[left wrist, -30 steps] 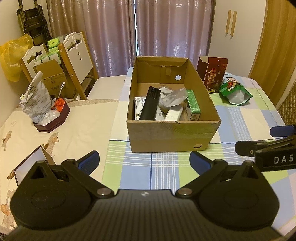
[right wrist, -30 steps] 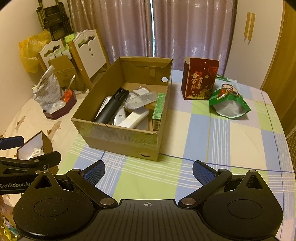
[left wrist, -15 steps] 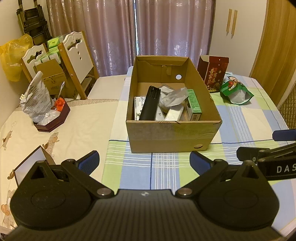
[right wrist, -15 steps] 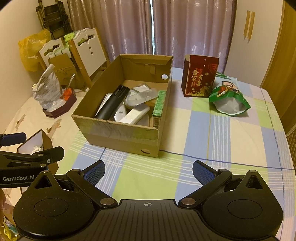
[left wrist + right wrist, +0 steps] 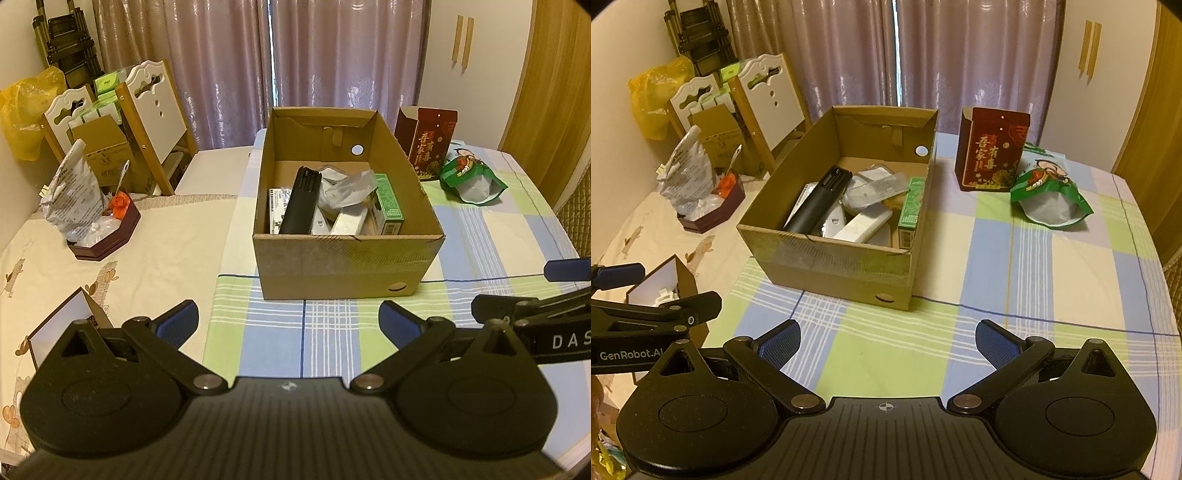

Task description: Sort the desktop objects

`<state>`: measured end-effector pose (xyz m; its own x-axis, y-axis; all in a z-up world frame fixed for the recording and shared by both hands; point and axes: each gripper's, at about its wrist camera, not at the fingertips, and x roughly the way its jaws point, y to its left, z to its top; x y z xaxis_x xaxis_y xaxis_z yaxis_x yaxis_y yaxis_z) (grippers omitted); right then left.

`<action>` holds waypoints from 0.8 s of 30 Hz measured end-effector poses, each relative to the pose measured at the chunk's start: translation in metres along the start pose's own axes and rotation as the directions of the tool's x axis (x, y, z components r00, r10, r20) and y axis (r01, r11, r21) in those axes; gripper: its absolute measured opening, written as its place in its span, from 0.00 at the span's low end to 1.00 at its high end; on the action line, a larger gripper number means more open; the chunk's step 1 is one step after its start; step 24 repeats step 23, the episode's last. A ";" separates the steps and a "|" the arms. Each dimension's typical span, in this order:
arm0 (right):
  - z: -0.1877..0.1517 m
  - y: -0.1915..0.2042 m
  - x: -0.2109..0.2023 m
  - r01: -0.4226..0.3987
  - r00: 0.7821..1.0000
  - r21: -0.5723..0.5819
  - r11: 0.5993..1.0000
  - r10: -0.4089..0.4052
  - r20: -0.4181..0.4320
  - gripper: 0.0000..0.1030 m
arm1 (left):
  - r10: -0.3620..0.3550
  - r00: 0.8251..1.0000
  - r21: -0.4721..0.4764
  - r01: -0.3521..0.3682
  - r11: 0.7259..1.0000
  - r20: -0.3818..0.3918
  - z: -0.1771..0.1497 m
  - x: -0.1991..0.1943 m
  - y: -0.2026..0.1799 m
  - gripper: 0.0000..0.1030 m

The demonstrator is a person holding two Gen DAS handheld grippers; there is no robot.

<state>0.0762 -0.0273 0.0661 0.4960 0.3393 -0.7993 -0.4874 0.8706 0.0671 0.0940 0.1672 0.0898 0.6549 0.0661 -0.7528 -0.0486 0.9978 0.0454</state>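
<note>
An open cardboard box (image 5: 343, 266) (image 5: 834, 269) stands mid-table on the checked cloth. In it lie a black oblong device (image 5: 301, 201) (image 5: 818, 203), a green carton (image 5: 388, 205) (image 5: 910, 208), a white remote-like block (image 5: 351, 221) (image 5: 862, 223) and clear plastic packs (image 5: 347, 186). My left gripper (image 5: 288, 321) is open and empty, in front of the box. My right gripper (image 5: 888, 341) is open and empty, in front of the box's right corner. Each gripper shows at the edge of the other's view.
A red gift box (image 5: 991, 151) (image 5: 430, 140) and a green snack bag (image 5: 1047, 192) (image 5: 471, 179) sit at the back right. A dark hexagonal tray (image 5: 107, 236) with bags is at the left. A small open box (image 5: 665, 284) lies front left. Chairs (image 5: 155, 118) stand behind.
Both grippers drifted slightly; the box sits a touch higher in the right wrist view, and the right gripper has sunk lower at the left view's edge. Both stay open and empty.
</note>
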 end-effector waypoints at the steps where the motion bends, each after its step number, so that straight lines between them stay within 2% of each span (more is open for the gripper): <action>1: 0.000 0.000 0.000 0.000 1.000 0.000 1.000 0.000 0.000 1.00 | 0.000 1.000 0.001 0.000 1.000 0.000 0.000 0.000 0.000 0.99; 24: 0.000 0.000 0.003 0.004 1.000 0.004 1.000 -0.004 -0.006 1.00 | -0.009 1.000 0.008 0.009 1.000 0.006 -0.001 0.002 -0.003 0.99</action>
